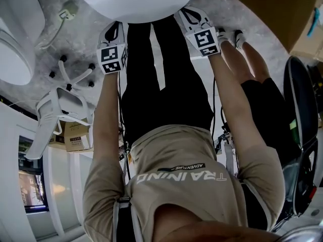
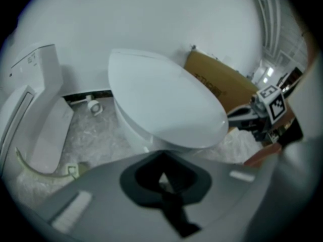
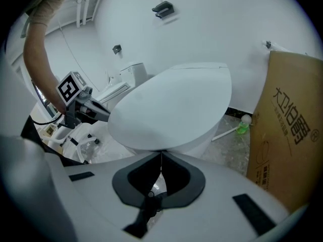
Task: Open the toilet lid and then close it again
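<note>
White and glossy, the toilet lid (image 3: 171, 110) lies flat down on its bowl. Just before its front edge, the left gripper (image 2: 161, 154) and right gripper (image 3: 161, 156) hover side by side, each clenched on nothing and apart from the lid. Beyond the lid's right side leans a cardboard box (image 3: 287, 135). Judging by this, the lid is either not yet lifted or already lowered; I cannot tell which.

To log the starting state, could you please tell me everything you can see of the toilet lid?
The toilet lid is a smooth, plain white oval, plastic by the look, lying shut on the bowl, hinge end toward the wall. The left tool and right tool, both shut, sit at its front rim; whether either touches it cannot be told.
</note>
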`<action>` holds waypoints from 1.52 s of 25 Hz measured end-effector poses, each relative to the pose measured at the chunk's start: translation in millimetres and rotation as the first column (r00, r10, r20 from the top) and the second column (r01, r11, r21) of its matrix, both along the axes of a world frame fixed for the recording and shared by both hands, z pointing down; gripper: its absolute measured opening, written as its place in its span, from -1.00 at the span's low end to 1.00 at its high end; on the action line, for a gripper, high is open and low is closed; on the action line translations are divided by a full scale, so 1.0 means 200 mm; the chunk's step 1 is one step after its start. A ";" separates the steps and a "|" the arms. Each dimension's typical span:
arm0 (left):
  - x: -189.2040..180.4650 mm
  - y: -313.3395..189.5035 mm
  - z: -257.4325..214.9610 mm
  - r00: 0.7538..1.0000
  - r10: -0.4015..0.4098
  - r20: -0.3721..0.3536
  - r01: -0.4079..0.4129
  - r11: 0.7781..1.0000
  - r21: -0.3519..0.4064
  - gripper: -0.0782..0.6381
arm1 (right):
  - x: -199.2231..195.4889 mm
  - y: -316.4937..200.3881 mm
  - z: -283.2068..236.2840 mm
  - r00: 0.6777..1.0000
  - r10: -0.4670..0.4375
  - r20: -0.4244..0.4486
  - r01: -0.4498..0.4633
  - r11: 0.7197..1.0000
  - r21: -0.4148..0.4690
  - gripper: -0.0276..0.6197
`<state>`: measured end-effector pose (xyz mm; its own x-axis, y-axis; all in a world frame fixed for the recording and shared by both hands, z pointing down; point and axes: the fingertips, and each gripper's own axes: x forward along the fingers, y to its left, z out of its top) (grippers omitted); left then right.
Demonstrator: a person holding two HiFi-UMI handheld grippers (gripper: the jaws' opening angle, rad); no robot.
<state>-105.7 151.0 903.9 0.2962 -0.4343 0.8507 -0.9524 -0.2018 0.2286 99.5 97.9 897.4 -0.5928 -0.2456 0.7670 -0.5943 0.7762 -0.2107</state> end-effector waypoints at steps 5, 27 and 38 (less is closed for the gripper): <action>-0.01 -0.04 -0.01 1.000 -0.001 -0.013 0.001 1.000 0.025 -0.77 | -0.01 0.00 -0.01 1.000 -0.015 -0.007 0.015 1.000 0.009 -0.87; 0.01 -0.07 -0.13 0.985 0.169 0.019 -0.170 0.977 0.131 -0.77 | -0.01 -0.02 -0.12 0.997 -0.065 0.036 0.063 0.997 0.046 -0.87; 0.00 -0.06 -0.39 0.988 0.157 -0.012 -0.153 0.977 0.149 -0.77 | -0.03 -0.02 -0.38 0.994 -0.069 0.085 0.065 0.997 0.050 -0.87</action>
